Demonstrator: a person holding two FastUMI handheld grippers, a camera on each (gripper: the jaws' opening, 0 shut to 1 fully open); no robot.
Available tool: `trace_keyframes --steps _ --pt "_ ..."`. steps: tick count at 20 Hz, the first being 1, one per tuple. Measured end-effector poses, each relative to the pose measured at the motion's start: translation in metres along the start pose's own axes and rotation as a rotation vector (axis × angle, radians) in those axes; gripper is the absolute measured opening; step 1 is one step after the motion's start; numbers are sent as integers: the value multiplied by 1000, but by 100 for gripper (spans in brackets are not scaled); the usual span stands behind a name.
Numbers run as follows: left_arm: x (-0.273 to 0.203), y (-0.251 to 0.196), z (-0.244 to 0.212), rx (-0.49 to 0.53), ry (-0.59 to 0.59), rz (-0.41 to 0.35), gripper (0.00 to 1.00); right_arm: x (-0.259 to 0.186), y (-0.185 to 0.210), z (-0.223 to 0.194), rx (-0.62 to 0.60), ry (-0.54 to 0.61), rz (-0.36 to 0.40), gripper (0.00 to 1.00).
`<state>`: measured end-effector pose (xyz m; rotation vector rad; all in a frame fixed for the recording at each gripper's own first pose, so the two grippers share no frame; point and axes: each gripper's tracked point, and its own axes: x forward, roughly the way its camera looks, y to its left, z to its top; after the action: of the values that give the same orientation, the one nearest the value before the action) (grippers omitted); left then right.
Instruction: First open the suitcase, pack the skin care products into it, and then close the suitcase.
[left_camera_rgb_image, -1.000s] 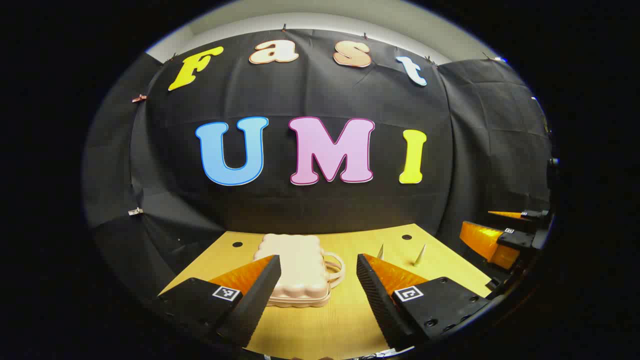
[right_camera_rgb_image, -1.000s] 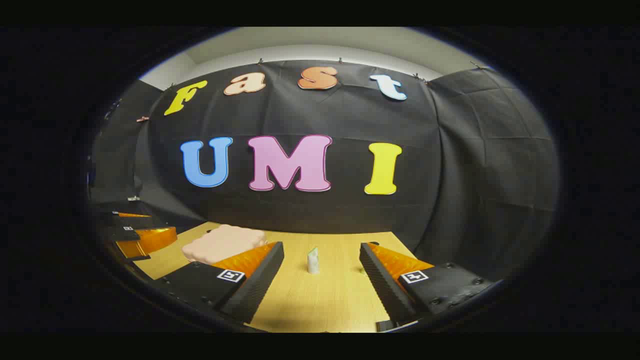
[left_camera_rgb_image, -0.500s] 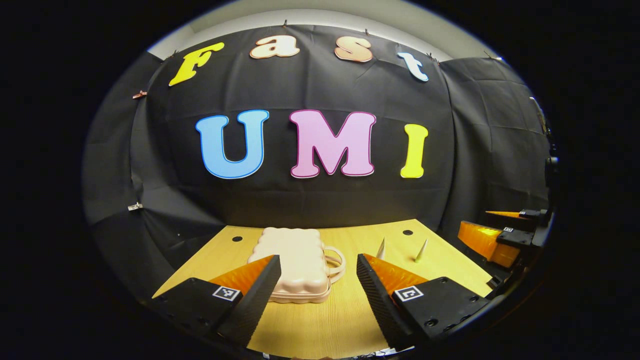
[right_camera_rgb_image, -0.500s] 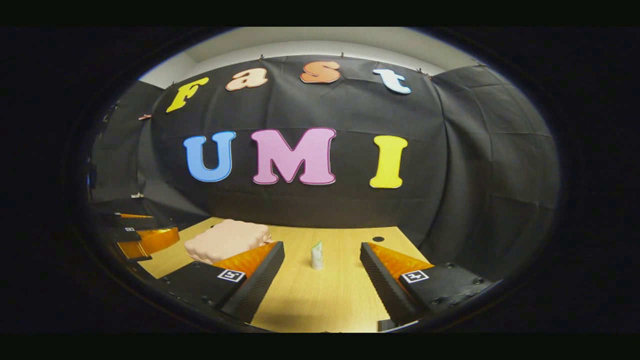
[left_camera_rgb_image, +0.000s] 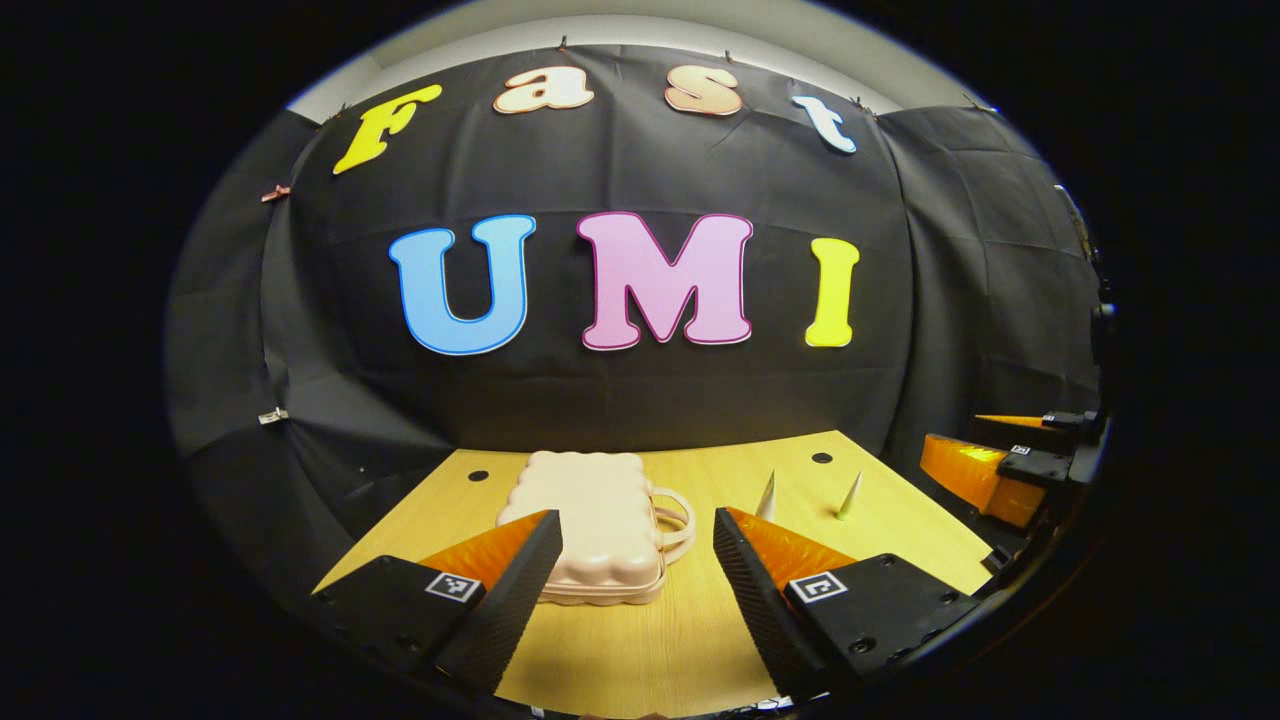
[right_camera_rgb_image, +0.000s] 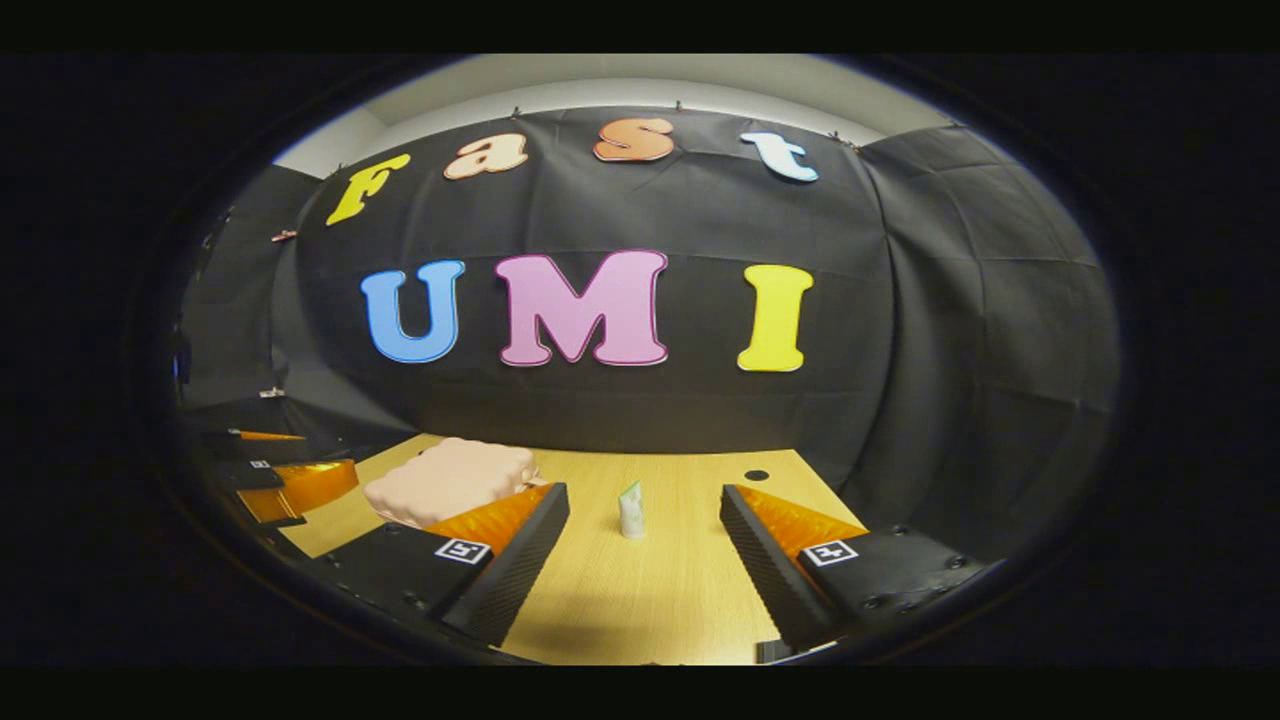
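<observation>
A small pale pink suitcase (left_camera_rgb_image: 594, 528) with a scalloped edge lies closed on the wooden table (left_camera_rgb_image: 650, 640), its handle (left_camera_rgb_image: 675, 523) to the right. My left gripper (left_camera_rgb_image: 636, 545) hovers open just in front of it, nothing between its fingers. Two slim skin care tubes (left_camera_rgb_image: 766, 497) (left_camera_rgb_image: 849, 495) stand upright right of the suitcase. In the right gripper view, one tube (right_camera_rgb_image: 631, 511) stands ahead of my open right gripper (right_camera_rgb_image: 644, 520), and the suitcase (right_camera_rgb_image: 450, 481) lies to the left. The right gripper (left_camera_rgb_image: 1000, 460) also shows at the far right of the left gripper view.
The table has round holes near its back corners (left_camera_rgb_image: 478, 476) (left_camera_rgb_image: 821, 458) (right_camera_rgb_image: 756, 476). Black cloth wall stands close behind the table's far edge. The left gripper (right_camera_rgb_image: 275, 470) shows at the left edge of the right gripper view. Bare tabletop (right_camera_rgb_image: 640, 600) lies before the right gripper.
Both views have tilted slightly down and forward, so the table and suitcase sit a little higher. Both grippers stay open; nothing on the table has moved.
</observation>
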<state>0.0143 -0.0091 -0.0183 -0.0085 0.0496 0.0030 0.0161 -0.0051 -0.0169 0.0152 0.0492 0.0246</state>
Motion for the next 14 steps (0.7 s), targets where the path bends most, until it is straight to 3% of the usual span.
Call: trace_keyframes --steps 5,7,8,9,10,14 --pt "41 -18 1 13 27 -30 96 8 -26 9 -23 -31 -43 96" --pt "91 -36 -9 19 81 -58 96 20 -47 13 -41 -45 -65 92" --pt "107 -43 -14 10 104 -67 96 24 -54 13 -44 -49 -70 96" --pt "123 -51 -21 -1 123 -81 96 30 -59 12 -47 -51 -72 92" --pt "142 -60 -28 -7 143 -93 96 36 -64 9 -53 -50 -71 96" --pt "213 -82 -68 36 251 -111 96 64 -72 -21 -66 12 -43 97"
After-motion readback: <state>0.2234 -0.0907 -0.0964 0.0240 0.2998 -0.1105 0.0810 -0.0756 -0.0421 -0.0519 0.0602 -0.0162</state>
